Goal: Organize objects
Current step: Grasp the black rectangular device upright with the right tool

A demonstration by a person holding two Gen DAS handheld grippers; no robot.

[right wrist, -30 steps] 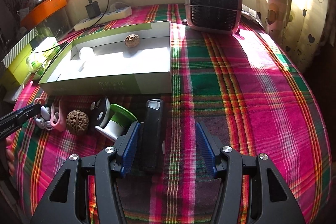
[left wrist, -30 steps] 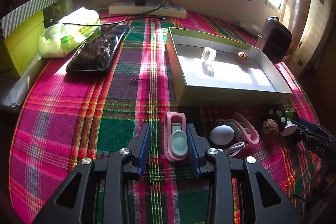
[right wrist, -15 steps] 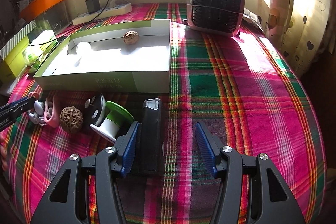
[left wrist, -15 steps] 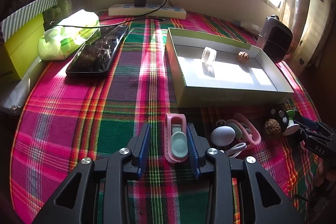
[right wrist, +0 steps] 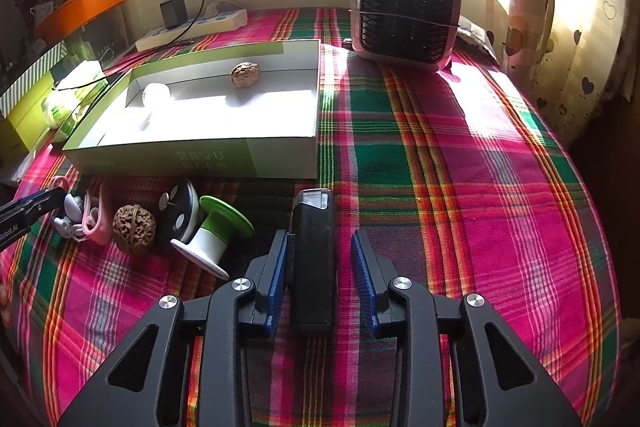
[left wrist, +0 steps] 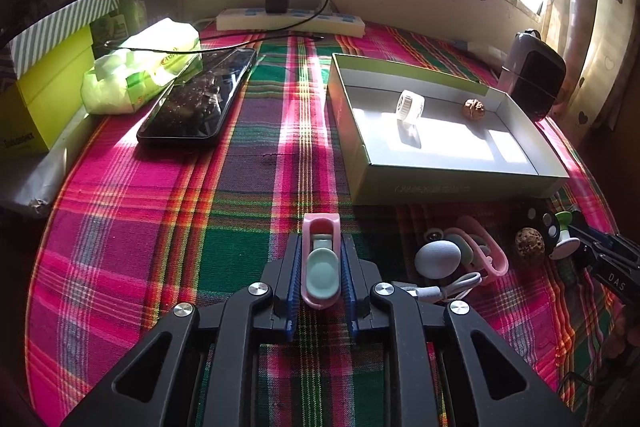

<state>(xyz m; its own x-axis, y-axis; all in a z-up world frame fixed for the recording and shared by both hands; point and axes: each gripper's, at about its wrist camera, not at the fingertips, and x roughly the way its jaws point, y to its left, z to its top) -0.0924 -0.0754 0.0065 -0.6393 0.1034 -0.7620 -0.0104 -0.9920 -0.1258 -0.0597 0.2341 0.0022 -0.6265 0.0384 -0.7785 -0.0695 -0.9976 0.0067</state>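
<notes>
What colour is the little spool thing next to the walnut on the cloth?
The spool is green and white, with a green top flange; the right wrist view shows it best.

A plaid-clothed table [left wrist: 168, 227] carries an open box [left wrist: 440, 179], phone [left wrist: 196, 99], power strip [left wrist: 292, 21] and what looks like a fan [right wrist: 404, 15].

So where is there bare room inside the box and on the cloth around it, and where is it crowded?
Inside the open box, the near half is bare; only a white ring and a walnut sit near the far wall. The plaid cloth right of the box, in front of the small fan, is free. The strip before the box front is crowded: earphones, second walnut, green spool.
</notes>
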